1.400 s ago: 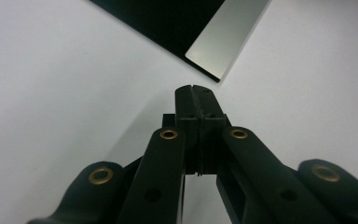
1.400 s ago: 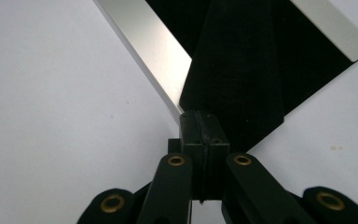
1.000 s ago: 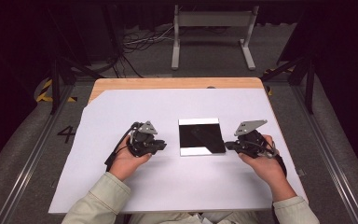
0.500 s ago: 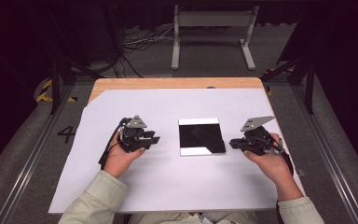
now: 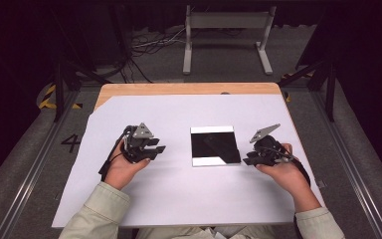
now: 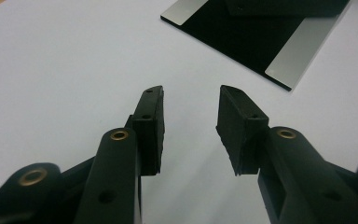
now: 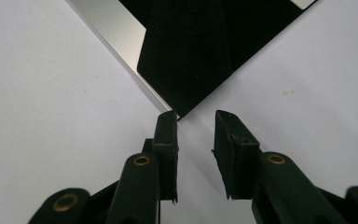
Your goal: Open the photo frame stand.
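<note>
black square plate (image 5: 214, 146) lay flat on the white sheet (image 5: 179, 199), roughly mid-table, pale strips along its near and far edges, sides running square to the table. it sat between the two grippers, untouched by either.

right gripper (image 5: 248, 160) was at the plate's near right corner. in the right gripper view, right gripper (image 7: 196, 122) had that corner pointing straight into the gap between its jaws, tip of the corner just at the jaw ends. jaws stood apart, nothing between them. could not tell whether the corner was touching a jaw or just short of it.

left gripper (image 5: 158, 148) was held well off the plate's left edge, bare sheet between. in the left gripper view, left gripper (image 6: 191, 95) pointed at empty sheet, with the plate (image 6: 256, 37) ahead and off to the upper right. jaws parted, holding nothing.

relation that matters: right hand (image 5: 283, 172) was much the nearer, and the plate lay up and to the left of its jaws, corner-on, not edge-on. judgement: a pinch from there would catch only the corner of a thin flat piece; the jaws would need to get under or over the edge first. left hand (image 5: 122, 167) would have to travel rightward to reach the left edge.
</note>
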`<state>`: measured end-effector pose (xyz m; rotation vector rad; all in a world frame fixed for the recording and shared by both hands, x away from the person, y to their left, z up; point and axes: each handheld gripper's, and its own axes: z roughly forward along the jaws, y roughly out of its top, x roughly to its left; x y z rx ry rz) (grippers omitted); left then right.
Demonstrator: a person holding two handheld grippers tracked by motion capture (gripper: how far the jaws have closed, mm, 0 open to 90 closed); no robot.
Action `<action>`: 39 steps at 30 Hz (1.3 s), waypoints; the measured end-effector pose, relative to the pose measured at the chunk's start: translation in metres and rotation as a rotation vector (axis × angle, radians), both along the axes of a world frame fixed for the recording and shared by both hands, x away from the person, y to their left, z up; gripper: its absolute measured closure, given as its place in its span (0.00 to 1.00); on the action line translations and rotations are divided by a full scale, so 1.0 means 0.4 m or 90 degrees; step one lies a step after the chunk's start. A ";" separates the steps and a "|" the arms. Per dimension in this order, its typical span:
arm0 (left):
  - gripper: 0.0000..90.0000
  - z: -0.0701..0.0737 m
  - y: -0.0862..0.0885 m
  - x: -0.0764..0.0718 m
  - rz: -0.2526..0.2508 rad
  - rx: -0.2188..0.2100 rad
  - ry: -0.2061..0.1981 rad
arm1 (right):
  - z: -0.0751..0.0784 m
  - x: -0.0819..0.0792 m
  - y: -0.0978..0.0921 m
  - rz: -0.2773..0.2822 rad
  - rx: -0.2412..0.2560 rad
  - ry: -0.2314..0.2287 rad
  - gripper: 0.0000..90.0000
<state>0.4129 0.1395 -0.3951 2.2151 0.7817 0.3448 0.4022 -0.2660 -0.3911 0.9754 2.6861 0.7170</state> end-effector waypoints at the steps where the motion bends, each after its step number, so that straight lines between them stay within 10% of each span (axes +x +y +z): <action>1: 0.69 0.000 0.000 -0.001 -0.001 0.003 0.002 | -0.004 0.003 0.004 0.002 -0.006 0.007 0.78; 24: 0.67 -0.016 0.021 -0.015 0.010 0.012 0.015 | -0.048 0.032 0.054 0.037 -0.082 0.052 0.94; 39: 0.65 -0.020 0.018 -0.011 0.009 0.011 0.017 | 0.013 0.014 0.024 0.037 0.005 0.004 1.00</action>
